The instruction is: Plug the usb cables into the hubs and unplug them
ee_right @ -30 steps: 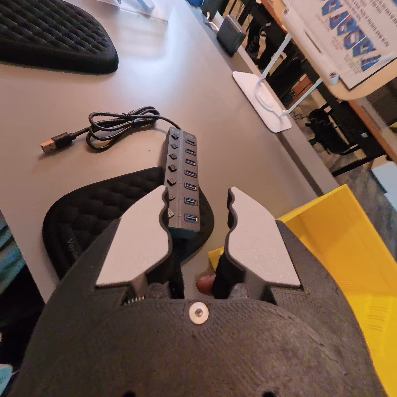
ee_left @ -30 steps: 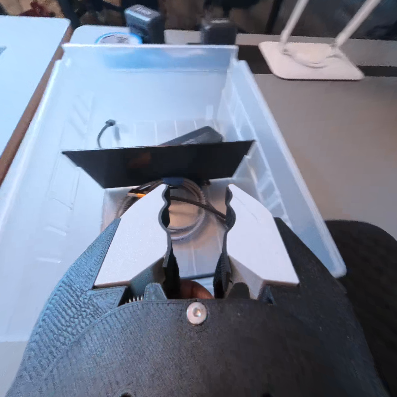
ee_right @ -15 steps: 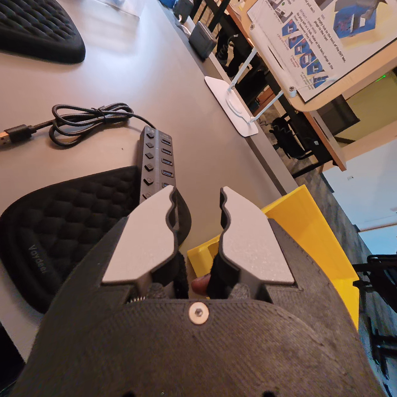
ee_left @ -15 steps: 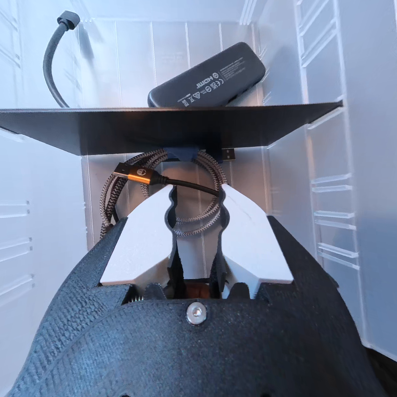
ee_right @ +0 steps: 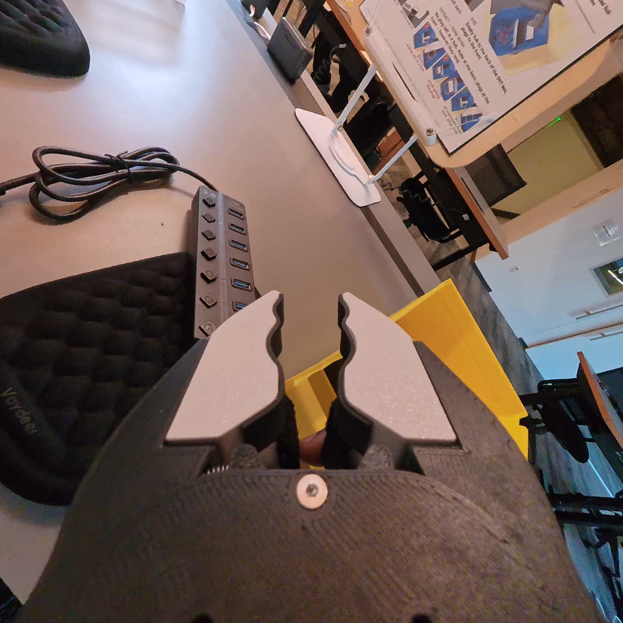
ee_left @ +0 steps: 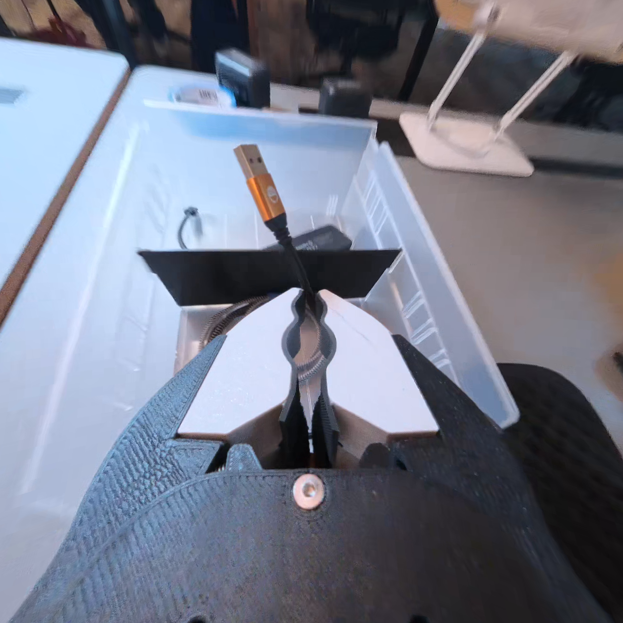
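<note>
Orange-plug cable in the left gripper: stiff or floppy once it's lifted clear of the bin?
Probably mixed. The orange plug stands up above the left gripper on its short black strain relief, so that end looks stiff enough to aim. The braided coil lies below in the clear bin; it likely dangles and drags. Held by thin cord, the plug may swivel.
</note>
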The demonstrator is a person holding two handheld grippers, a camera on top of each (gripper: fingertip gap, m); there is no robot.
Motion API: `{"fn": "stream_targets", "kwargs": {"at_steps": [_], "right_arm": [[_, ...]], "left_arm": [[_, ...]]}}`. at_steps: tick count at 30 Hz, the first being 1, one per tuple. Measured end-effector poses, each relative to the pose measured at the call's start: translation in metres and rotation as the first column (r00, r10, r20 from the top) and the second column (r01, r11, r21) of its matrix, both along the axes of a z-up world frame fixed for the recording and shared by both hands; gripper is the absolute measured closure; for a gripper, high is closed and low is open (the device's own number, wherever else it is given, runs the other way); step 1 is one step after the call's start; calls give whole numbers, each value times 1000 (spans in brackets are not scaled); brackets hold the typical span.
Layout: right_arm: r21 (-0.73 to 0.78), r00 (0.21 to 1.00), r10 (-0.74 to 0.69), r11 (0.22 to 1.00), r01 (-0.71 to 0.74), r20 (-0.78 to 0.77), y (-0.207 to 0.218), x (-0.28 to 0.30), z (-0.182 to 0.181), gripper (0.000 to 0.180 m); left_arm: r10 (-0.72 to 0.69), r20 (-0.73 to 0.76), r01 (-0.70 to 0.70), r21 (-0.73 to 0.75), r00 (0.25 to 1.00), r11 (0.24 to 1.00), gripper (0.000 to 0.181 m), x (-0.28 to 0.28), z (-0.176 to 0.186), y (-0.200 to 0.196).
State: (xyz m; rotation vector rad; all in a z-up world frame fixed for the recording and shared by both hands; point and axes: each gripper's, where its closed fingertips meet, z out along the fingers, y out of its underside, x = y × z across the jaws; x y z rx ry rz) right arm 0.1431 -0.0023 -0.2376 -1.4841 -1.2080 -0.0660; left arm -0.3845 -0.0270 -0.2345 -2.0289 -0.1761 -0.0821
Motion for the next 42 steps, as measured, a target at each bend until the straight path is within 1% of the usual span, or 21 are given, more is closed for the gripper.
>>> {"fn": "stream_targets", "kwargs": {"at_steps": [1, 3, 5, 7, 10, 12, 15, 16, 18, 19, 21, 25, 29, 31, 32, 34, 35, 37, 38, 41, 42], "right_arm": [[0, 1000, 2, 1000, -2, -1, 0, 0, 0, 149], [-5, 1000, 2, 1000, -2, 5, 0, -1, -2, 149], [-10, 1000, 2, 1000, -2, 18, 0, -2, -4, 149], [-11, 1000, 4, 1000, -4, 29, 0, -3, -4, 149], [-9, 999, 4, 1000, -4, 34, -1, -4, -3, 149], [-7, 999, 3, 1000, -3, 34, -1, -3, -2, 150], [-9, 999, -3, 1000, 3, 36, 0, -1, -3, 150], [-10, 999, -8, 1000, 8, 38, 0, 0, -3, 150], [-9, 999, -18, 1000, 18, 43, 0, 2, -3, 150], [-6, 999, -19, 1000, 19, 42, 1, 3, -2, 150], [-5, 999, -14, 1000, 14, 33, 1, 3, -1, 150], [-13, 999, -12, 1000, 13, 47, 2, 1, -6, 150], [-12, 998, -12, 1000, 13, 68, 2, -2, -8, 150], [-8, 998, -16, 1000, 16, 67, 2, -1, -7, 150], [-6, 998, -20, 1000, 20, 64, 2, 1, -6, 150], [-6, 998, -27, 1000, 27, 55, 2, 4, -5, 150], [-7, 998, -29, 1000, 29, 51, 2, 5, -5, 150], [-12, 998, -31, 999, 32, 52, 3, 6, -7, 150], [-14, 998, -32, 999, 33, 57, 3, 6, -8, 150], [-17, 997, -29, 999, 30, 68, 3, 4, -10, 150], [-17, 997, -25, 999, 27, 69, 3, 4, -10, 150]], "left_arm": [[16, -8, -16, 26, 1000, 1000, 175, -5, 9, -7], [68, -44, -68, -7, 997, 998, 174, -19, 11, -21], [120, -86, -127, -69, 989, 990, 173, -35, 2, -30], [139, -120, -154, -122, 983, 981, 173, -44, -8, -34], [156, -146, -176, -132, 977, 975, 173, -46, -14, -34], [110, -144, -136, -181, 983, 974, 172, -40, -25, -30], [-80, -67, 61, -251, 995, 966, 170, -14, -42, -18], [-112, -67, 89, -280, 991, 956, 168, -12, -48, -18], [-108, -121, 56, -370, 987, 927, 165, -22, -56, -25], [-95, -157, 24, -404, 983, 914, 155, -31, -57, -30], [-79, -208, -31, -479, 975, 877, 152, -46, -59, -40], [-139, -208, -20, -619, 968, 785, 152, -49, -69, -52], [-198, -201, -23, -757, 959, 653, 152, -50, -91, -57], [-194, -198, -33, -777, 961, 629, 151, -51, -96, -55], [-198, -200, -23, -758, 960, 652, 151, -49, -95, -50], [-213, -162, 52, -666, 964, 744, 152, -35, -84, -35], [-219, -147, 78, -632, 965, 771, 152, -30, -79, -31], [-200, -172, 67, -573, 965, 817, 151, -30, -68, -26], [-174, -188, 37, -569, 967, 821, 151, -35, -65, -28], [-151, -198, -14, -649, 968, 761, 151, -47, -73, -47], [-144, -208, -29, -655, 967, 755, 151, -51, -73, -50]]}}
